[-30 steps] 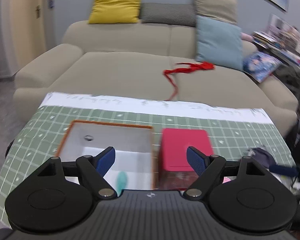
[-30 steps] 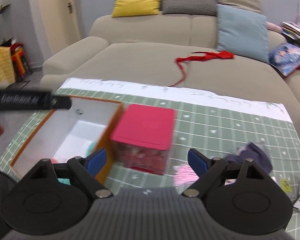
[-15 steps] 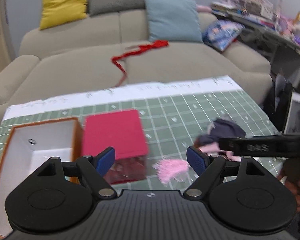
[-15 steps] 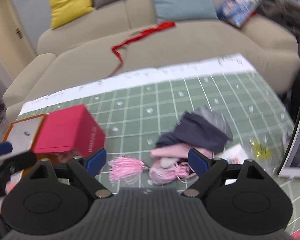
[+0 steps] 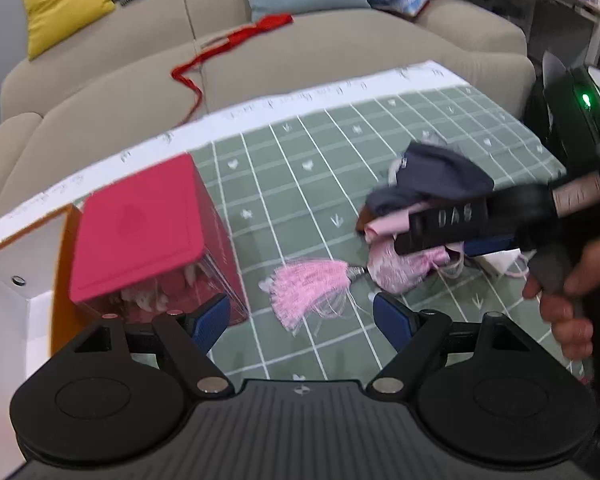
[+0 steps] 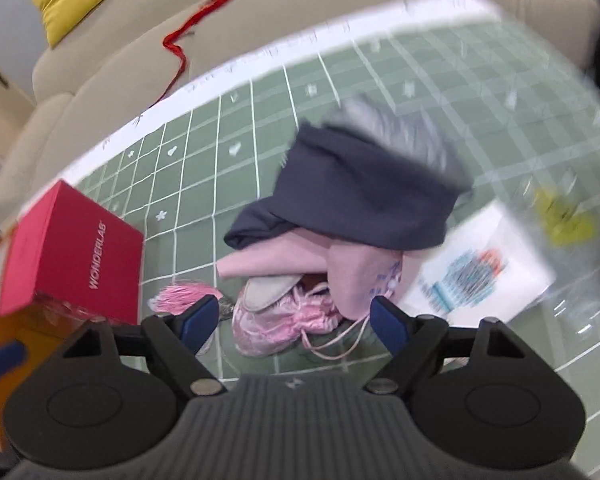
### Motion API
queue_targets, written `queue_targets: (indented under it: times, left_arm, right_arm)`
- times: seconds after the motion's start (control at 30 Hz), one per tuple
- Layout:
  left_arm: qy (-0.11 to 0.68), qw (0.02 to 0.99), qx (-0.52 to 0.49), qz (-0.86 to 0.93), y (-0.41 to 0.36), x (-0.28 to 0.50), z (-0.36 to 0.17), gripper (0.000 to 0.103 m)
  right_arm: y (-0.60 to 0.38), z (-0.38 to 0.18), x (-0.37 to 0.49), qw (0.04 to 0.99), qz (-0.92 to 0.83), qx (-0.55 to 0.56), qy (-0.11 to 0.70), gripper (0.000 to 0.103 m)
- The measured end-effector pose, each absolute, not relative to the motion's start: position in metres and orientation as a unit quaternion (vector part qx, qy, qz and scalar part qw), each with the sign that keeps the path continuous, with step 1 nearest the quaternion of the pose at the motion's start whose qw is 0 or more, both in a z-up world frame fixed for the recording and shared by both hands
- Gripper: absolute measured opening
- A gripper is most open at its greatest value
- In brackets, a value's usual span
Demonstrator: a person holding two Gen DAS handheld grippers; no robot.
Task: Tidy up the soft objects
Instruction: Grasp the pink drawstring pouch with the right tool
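Both my grippers, left (image 5: 301,316) and right (image 6: 293,320), gape wide w/ nothing held. Heap of dark navy and pink soft cloths (image 6: 340,216) sits on green grid mat (image 6: 228,184), just ahead of right fingertips; fluffy pink tassel (image 5: 306,286) beside it.

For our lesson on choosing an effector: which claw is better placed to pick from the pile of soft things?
Right, probably. The right claw is open directly over the pink satin pouch at the pile's near edge. The left claw is also open but sits nearer the pink tassel and red box.
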State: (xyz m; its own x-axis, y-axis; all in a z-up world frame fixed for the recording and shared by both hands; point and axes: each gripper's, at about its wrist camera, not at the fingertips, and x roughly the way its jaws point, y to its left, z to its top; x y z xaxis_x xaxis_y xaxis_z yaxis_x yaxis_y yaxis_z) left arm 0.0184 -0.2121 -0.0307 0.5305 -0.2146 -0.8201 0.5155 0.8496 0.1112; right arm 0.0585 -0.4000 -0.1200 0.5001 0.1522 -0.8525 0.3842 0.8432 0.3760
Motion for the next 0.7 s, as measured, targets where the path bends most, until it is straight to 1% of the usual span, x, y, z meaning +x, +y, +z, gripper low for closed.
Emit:
queue_targets:
  times: [0.03, 0.1, 0.3, 0.47, 0.53, 0.57, 0.7]
  left_arm:
    - [0.439, 0.856, 0.17, -0.216, -0.212, 0.018, -0.033, 0.095]
    - [0.444, 0.852, 0.169, -0.22, -0.212, 0.019, -0.037, 0.095]
    - [0.456, 0.842, 0.181, -0.222, -0.216, 0.016, -0.049, 0.095]
    - [0.459, 0.838, 0.189, -0.229, -0.221, 0.013, -0.051, 0.095]
    - [0.458, 0.837, 0.19, -0.233, -0.221, 0.01, -0.049, 0.095]
    - [0.457, 0.837, 0.19, -0.235, -0.221, 0.009, -0.049, 0.095]
    - [0.457, 0.837, 0.193, -0.23, -0.22, 0.009, -0.049, 0.095]
  right_arm:
    - [-0.407, -0.126, 0.059, 0.815, -0.071, 0.29, 0.496, 0.076]
    - [-0.414, -0.132, 0.06, 0.811, -0.076, 0.304, 0.494, 0.076]
    - [-0.405, -0.136, 0.067, 0.816, -0.057, 0.285, 0.5, 0.068]
    - [-0.395, -0.138, 0.07, 0.818, -0.049, 0.262, 0.509, 0.048]
    - [-0.396, -0.136, 0.068, 0.82, -0.04, 0.261, 0.508, 0.042]
    - [-0.397, -0.136, 0.067, 0.82, -0.035, 0.261, 0.509, 0.04]
    - [-0.396, -0.13, 0.057, 0.816, 0.004, 0.239, 0.527, 0.037]
